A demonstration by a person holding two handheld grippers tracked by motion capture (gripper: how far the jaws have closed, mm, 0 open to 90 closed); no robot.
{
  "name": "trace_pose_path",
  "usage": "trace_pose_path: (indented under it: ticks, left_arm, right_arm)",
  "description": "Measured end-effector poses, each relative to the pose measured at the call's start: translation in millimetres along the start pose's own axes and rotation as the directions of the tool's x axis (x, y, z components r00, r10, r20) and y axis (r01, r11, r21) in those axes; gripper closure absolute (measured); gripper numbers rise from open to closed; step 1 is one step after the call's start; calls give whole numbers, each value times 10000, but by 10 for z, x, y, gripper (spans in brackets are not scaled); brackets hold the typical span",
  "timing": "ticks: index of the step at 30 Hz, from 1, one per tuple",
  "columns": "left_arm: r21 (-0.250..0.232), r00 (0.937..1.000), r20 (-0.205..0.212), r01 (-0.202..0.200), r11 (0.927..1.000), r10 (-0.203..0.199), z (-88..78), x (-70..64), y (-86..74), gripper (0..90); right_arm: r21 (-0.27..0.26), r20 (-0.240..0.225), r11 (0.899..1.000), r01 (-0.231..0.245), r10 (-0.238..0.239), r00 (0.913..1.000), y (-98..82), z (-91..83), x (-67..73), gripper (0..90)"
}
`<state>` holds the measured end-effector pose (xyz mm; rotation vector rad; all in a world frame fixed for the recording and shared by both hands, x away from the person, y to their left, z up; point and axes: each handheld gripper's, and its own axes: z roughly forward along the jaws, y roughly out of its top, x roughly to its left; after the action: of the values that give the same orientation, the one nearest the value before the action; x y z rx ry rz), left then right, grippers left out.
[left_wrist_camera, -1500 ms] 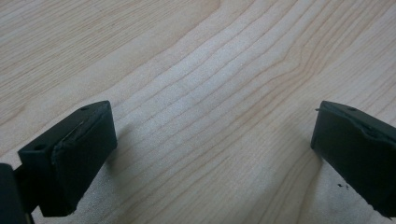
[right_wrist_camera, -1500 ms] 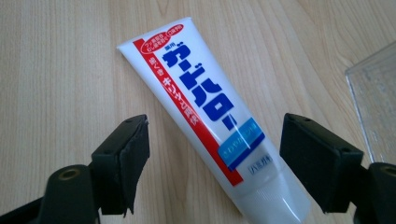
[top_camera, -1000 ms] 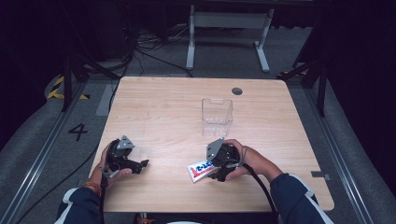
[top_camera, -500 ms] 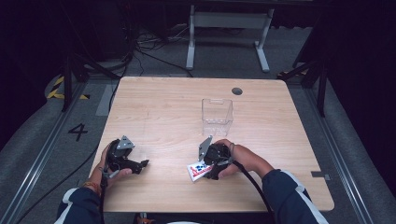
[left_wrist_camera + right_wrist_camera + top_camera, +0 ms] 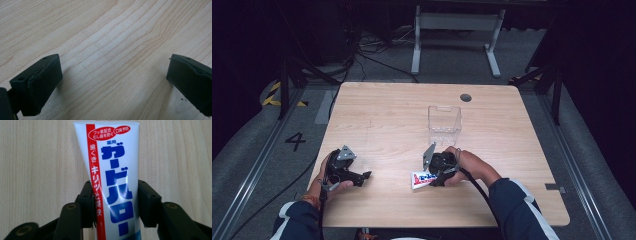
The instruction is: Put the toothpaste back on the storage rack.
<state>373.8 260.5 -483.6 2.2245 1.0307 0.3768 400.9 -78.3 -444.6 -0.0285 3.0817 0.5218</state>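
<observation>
A white toothpaste tube [image 5: 418, 180] with blue and red lettering lies flat on the wooden table [image 5: 382, 120], near its front edge. My right gripper [image 5: 430, 178] reaches over the tube from the right. Its jaws have just been closing with the tube between them. In the right gripper view both black pads press the sides of the toothpaste tube [image 5: 115, 182], so the right gripper [image 5: 115, 202] is shut on it. My left gripper [image 5: 363, 176] rests at the front left. In the left gripper view the left gripper [image 5: 112, 82] stands wide open over bare wood.
A clear plastic box [image 5: 444, 124] stands upright just beyond the right hand, mid-table. A dark round hole [image 5: 465, 97] sits near the table's far edge. A metal frame [image 5: 457, 30] and cables lie on the floor behind the table.
The right gripper has shifted a little left over the tube and its jaws have closed onto the tube's sides. The left gripper has stayed where it was.
</observation>
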Motion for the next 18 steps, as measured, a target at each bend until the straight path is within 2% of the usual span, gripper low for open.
trace_pose_path:
  ticks: [6, 10, 13, 14, 16, 18]
  left_arm:
    - [5, 10000, -14, -16, 10000, 16, -1, 1, 1, 6]
    - [6, 10000, 10, 5, 10000, -5, 0, 0, 0, 6]
    - [14, 10000, -10, -8, 10000, 8, -2, 0, 1, 6]
    - [2, 10000, -14, -18, 10000, 18, -1, 1, 1, 6]
    - [6, 10000, -12, -15, 10000, 15, -1, 1, 1, 6]
    - [8, 10000, 5, 1, 10000, -1, 0, 0, 1, 6]
  right_arm:
    - [-448, -12, 9987, -242, 242, 9997, -66, -60, 12, 637]
    - [-1034, 84, 9932, -536, 548, 9985, -127, -112, 20, 646]
    - [-1571, 337, 9848, -738, 801, 9962, -185, -173, 9, 649]
    - [-1844, 496, 9798, -772, 877, 9949, -208, -201, -3, 650]
    - [-2200, 588, 9707, -963, 1117, 9920, -237, -244, -13, 651]
    - [-2623, 588, 9575, -1198, 1397, 9884, -273, -296, -18, 653]
